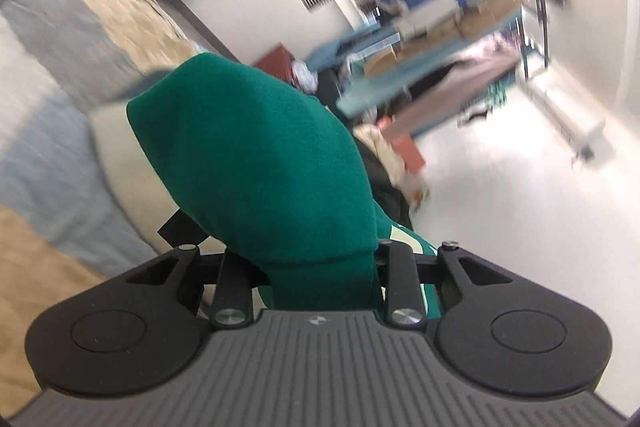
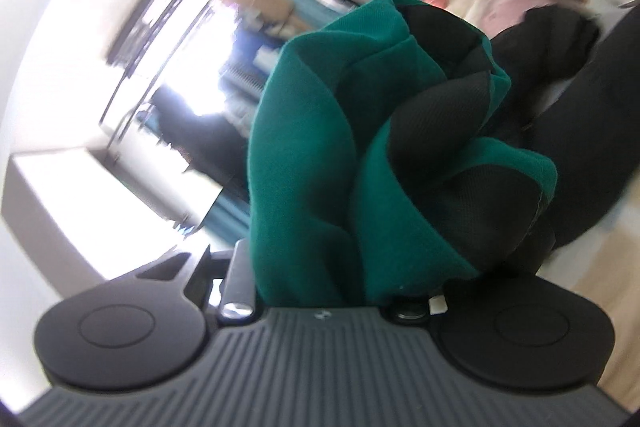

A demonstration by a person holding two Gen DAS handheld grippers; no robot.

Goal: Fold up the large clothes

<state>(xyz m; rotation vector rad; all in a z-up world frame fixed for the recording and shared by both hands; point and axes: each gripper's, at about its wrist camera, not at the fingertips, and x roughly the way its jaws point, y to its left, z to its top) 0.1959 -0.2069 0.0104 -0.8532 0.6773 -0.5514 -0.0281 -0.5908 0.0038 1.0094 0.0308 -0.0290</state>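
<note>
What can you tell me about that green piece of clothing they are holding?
The green garment looks like soft, fleecy knit. In the right wrist view it shows a black mesh-like lining; in the left, a pale printed patch near the jaws. It is bunched and lifted, with the left gripper and right gripper each clamped on a wad of it.

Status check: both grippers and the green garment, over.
Left gripper shut on green garment. Right gripper shut on it too, black lining showing. Cloth bunched, not yet folded. Nothing blocking in view.
</note>
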